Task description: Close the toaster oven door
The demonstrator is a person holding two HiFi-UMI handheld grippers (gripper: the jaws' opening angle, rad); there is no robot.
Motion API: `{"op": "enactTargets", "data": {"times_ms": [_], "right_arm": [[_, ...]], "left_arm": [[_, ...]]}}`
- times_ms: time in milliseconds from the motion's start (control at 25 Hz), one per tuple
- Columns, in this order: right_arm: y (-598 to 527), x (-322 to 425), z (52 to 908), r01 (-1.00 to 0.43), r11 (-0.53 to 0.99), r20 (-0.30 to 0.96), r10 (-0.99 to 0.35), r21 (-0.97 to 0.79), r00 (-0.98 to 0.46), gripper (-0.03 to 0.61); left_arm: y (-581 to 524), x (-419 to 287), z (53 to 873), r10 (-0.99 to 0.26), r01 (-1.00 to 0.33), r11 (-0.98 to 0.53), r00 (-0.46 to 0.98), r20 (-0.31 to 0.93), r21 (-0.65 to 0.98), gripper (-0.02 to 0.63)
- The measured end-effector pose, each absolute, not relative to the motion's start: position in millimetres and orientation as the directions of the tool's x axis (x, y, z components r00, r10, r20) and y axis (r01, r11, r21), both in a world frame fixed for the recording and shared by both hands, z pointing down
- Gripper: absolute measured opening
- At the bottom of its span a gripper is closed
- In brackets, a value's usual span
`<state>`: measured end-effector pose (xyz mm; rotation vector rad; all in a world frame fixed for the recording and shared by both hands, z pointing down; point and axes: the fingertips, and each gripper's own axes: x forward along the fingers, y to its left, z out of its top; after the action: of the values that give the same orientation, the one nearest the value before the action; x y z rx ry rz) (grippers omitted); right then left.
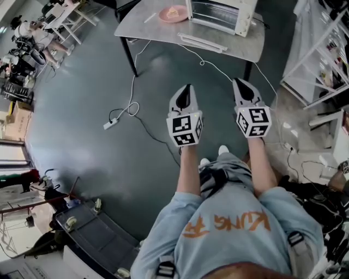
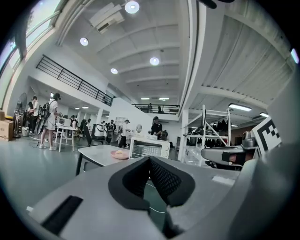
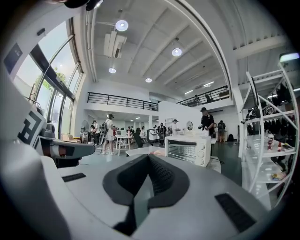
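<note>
Jaws pressed together and empty on both sides: in the head view the left gripper (image 1: 187, 90) and the right gripper (image 1: 240, 84) are held side by side over the grey floor (image 1: 82, 109), well short of the counter (image 1: 158, 34). The toaster oven (image 1: 221, 13) stands toward the counter's right end with its glass front facing the near edge, and a pink plate (image 1: 173, 13) sits just left of it. A white cable (image 1: 131, 101) trails from the counter to a power strip (image 1: 110, 124) on the floor. In the left gripper view the black pads meet at their tips, with the oven and plate far beyond them. In the right gripper view the pads likewise meet, and the oven shows ahead with its knobs on the right; whether its door is fully shut cannot be made out.
</note>
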<state>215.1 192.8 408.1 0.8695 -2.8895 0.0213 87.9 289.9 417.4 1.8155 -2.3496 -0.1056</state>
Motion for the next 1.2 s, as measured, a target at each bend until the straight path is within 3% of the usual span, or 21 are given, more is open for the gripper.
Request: {"op": "enactTargets", "data": {"times_ms": [800,1200], "right_arm": [[170,117,397,-0.487,0.872,0.077,-0.490,0.047,-0.869,-0.003],[68,62,425,-0.502,0.865,0.082,-0.499,-0.019,-0.863,-0.003]], "left_arm": [[298,-17,422,-0.935,-0.916,0.354,-0.346,0.077,0.189,0.002],[201,-74,466,-0.914,-0.922,0.363,-0.324,0.242,0.135,0.002]]}}
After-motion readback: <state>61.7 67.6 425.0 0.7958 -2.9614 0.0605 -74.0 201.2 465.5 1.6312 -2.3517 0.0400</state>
